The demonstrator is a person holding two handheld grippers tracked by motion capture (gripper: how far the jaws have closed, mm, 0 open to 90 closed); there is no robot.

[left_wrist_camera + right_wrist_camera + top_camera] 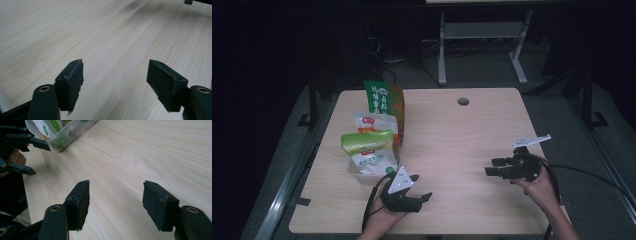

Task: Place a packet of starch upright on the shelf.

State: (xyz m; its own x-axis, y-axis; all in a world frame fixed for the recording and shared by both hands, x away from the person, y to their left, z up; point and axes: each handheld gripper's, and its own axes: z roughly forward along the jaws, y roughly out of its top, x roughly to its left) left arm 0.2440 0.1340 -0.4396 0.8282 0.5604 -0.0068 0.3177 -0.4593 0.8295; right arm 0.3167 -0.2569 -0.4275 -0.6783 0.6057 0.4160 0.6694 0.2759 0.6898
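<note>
In the high view, the left tongs (421, 187) sit near the bottom middle of the frame with jaws wide apart and nothing between them. The right tongs (494, 166) at lower right are released too. The snack bags (372, 145) lie piled at the left of the table (462, 145), just above the left tongs

Dim room, lit tabletop; close views sharp near, soft far.

High view: the table (462, 150) is evenly lit from above, the surroundings nearly black, the image soft and grainy. Left gripper view: wood between the jaws is sharp and bright; grain beyond the left gripper (115, 82) blurs, with a shadow band at top right. Right gripper view: a dark shadow lies left of the right gripper (116, 203); the bags (62, 132) beyond are out of focus.
</note>
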